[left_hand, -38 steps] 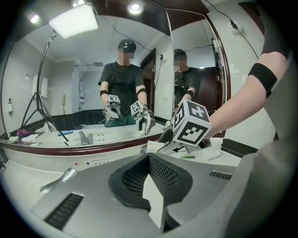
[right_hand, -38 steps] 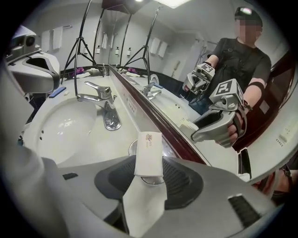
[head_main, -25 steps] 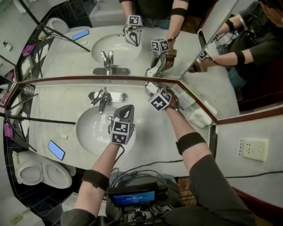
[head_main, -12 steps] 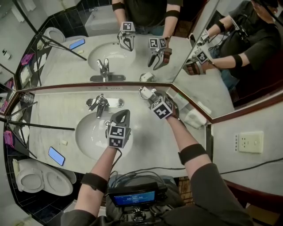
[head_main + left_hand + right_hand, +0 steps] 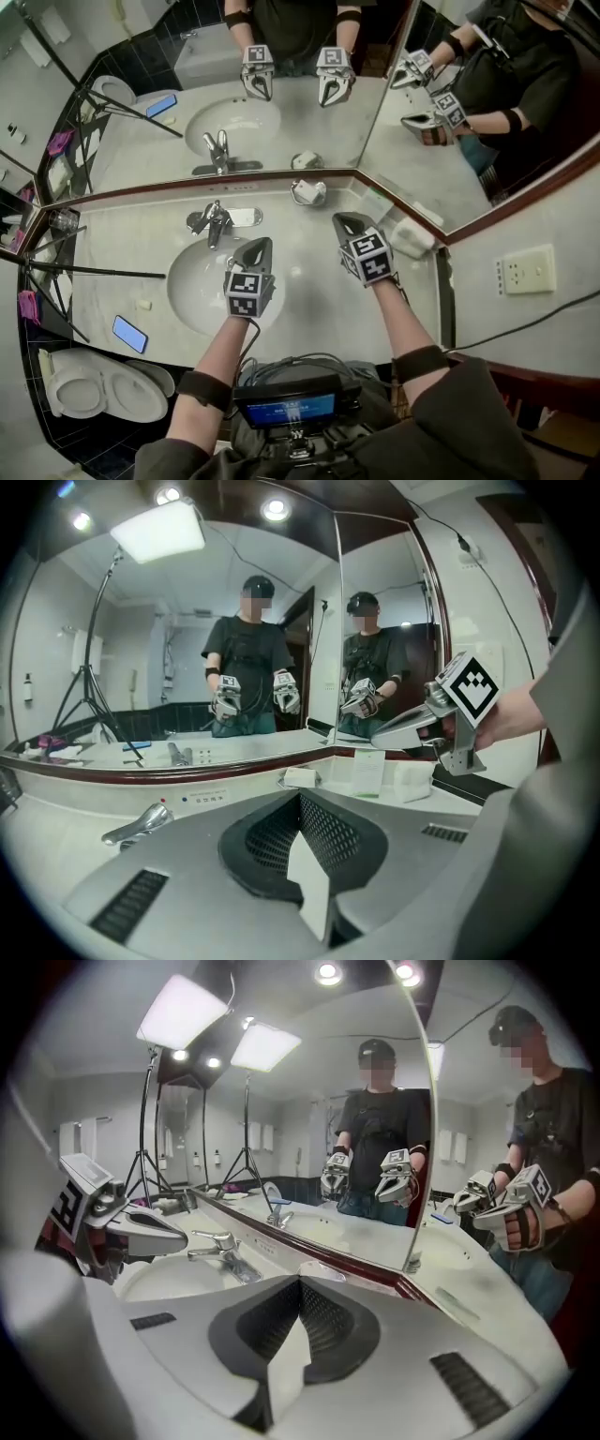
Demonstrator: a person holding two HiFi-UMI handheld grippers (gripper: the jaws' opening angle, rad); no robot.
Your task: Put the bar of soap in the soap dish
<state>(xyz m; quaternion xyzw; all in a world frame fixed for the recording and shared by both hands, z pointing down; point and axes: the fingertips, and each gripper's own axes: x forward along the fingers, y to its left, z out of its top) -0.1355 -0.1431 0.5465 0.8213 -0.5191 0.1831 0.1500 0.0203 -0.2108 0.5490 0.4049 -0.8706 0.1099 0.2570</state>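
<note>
Bar of soap, white and oblong (image 5: 311, 190), found lying in the small shallow metal-look soap dish (image 5: 294, 197), at the foot of the mirror at 12 o'clock on the pale stone worktop (image 5: 309, 305). Seated inside the dish rim as far as the head view shows; exact seating too small to confirm.

Right hand-held gripper (image 5: 346, 223) noted at 5 o'clock from the dish, apart from it and not touching. Jaws just closing, now clenched together in the right gripper view, nothing between them.

Left hand-held gripper (image 5: 255, 249) noted over the right edge of the oval white basin (image 5: 192, 286), at 7 o'clock from the dish and at 4 o'clock from the chrome mixer tap (image 5: 214, 223). Jaws clenched, likewise empty in the left gripper view.

Assessment: placement judged done, with the bar of soap in the dish and neither tool grasping it. Nothing evidently left beyond a check that the bar sits flat and steady. No obstruction seen around the dish.
</note>
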